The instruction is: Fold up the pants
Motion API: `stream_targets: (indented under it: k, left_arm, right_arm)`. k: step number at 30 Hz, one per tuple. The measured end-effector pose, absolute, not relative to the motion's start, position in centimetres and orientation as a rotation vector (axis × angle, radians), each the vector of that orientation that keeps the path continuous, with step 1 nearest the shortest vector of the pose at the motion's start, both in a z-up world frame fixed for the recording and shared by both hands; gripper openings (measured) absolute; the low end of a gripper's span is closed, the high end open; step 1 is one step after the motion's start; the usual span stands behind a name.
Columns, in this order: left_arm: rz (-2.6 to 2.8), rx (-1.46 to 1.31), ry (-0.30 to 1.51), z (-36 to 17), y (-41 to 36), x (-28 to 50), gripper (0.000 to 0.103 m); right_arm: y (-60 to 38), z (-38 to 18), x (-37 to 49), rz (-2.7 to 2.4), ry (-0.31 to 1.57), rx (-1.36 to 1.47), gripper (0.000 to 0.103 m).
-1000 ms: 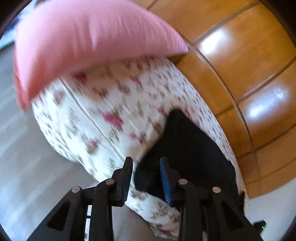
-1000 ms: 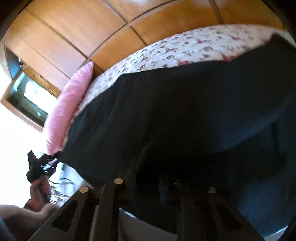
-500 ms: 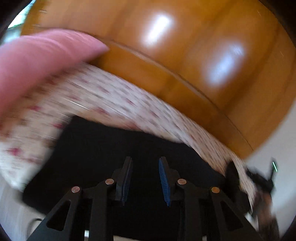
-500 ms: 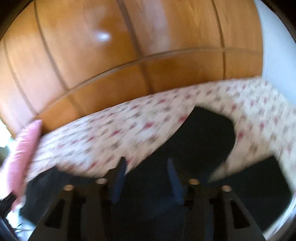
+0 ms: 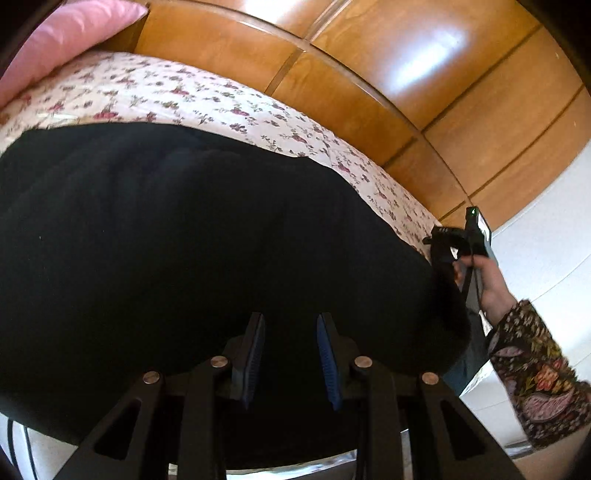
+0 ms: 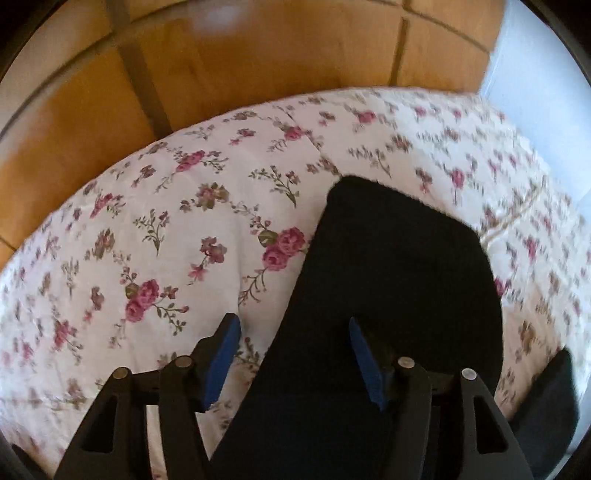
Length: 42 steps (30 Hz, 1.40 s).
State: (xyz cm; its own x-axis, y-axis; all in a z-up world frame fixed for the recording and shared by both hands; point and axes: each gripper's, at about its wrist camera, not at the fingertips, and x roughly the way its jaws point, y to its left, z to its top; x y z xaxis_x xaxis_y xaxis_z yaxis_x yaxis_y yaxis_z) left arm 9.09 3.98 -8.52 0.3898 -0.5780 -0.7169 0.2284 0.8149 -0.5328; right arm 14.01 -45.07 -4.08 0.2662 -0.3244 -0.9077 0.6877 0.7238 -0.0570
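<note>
no readable text, labels or numbers anywhere in view

Right gripper jaws, a sec ago shut in dark cloth, now opening, pants edge loose between them. Its view swung from pillow end to bedspread w/ a pant leg. Left gripper view swung off pillow to pants spread wide, right hand now visible.

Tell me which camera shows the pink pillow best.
The left wrist view: the pillow lies in its top left corner, at the end of the floral bed. The right wrist view shows none of it, only bed and black pants.
</note>
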Motion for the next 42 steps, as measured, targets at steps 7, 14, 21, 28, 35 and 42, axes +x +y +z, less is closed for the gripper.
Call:
stream_targets:
  k: [7,14,21,28,35,42]
  left_arm:
    - [-0.539,-0.391,1.043,-8.8,4.1,9.0,0.029]
    - [-0.56,-0.455,1.034,-9.2,4.7,9.3,0.029]
    - [-0.571,-0.474,1.021,-9.3,4.7,9.5,0.029]
    - [-0.604,-0.447,1.017,-9.0,3.9,9.3,0.029]
    - [-0.689,-0.366,1.011,-8.3,1.3,8.8,0.03]
    - [-0.718,-0.315,1.028,-8.1,-0.2,9.0,0.03]
  right_arm:
    - [-46.6,-3.2,11.3,-0.651,1.079,0.387,0.007]
    - [-49.1,3.5,0.1,-0.575,0.768,0.619,0.007]
    - [-49.6,5.8,-13.5,-0.602,0.565,0.75,0.007]
    - [-51.7,-3.8,-20.8,-0.564,0.531,1.098,0.007]
    - [-53.1,-3.6,-20.4,-0.513,0.402,1.128,0.043]
    - [-53.5,1.6,-19.0,-0.481,0.424,1.073,0.007]
